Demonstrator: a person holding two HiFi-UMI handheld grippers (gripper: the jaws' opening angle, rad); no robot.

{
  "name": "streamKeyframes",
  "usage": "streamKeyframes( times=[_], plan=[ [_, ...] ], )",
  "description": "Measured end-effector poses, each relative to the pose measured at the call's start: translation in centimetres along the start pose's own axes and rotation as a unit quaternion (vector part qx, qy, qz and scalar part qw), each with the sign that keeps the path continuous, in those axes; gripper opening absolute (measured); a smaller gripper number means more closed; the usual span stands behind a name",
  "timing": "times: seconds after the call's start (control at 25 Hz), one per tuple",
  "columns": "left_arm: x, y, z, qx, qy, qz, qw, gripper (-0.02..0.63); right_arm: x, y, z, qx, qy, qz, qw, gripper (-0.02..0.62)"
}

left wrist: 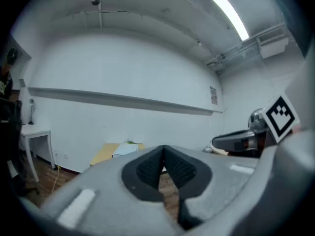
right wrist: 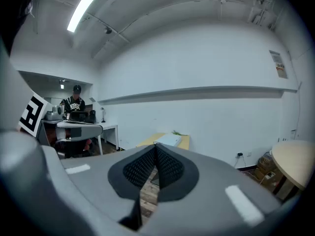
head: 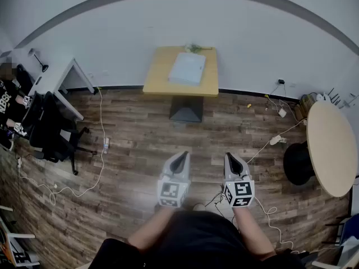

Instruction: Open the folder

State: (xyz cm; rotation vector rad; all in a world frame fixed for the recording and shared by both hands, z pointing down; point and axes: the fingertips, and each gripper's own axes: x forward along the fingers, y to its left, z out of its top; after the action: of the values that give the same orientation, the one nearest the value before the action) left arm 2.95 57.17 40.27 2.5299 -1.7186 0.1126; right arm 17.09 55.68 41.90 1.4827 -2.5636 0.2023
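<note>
Far ahead across the floor [head: 134, 144], the pale folder [head: 187, 68] lies flat on the yellow counter [head: 159, 78], well apart from both grippers. Both the left tongs [head: 181, 157] and the right tongs [head: 231, 157] are clenched on nothing. The left one lines up more directly with the folder.

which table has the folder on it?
The square wooden table by the far wall holds the folder; the round table and white desk don't.

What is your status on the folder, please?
Left tool and right tool shut, empty. Folder closed on wooden table, far off. Cables on floor beside the path.
</note>
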Motion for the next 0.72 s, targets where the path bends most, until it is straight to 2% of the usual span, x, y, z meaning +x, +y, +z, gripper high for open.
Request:
streamKeyframes(
  times=[0.36,0.72],
  plan=[
    [1.6,-1.2,0.0,0.004,-0.007,0.008,0.9999,0.005,-0.7,-3.0,-1.1,0.034,-0.005,-0.008,0.999,0.003],
    [5.5,0.3,-1.3,-0.004,0.003,0.005,1.0000,0.005,2.7,-4.7,-1.5,0.022,0.000,-0.008,1.000,0.003]
  ],
)
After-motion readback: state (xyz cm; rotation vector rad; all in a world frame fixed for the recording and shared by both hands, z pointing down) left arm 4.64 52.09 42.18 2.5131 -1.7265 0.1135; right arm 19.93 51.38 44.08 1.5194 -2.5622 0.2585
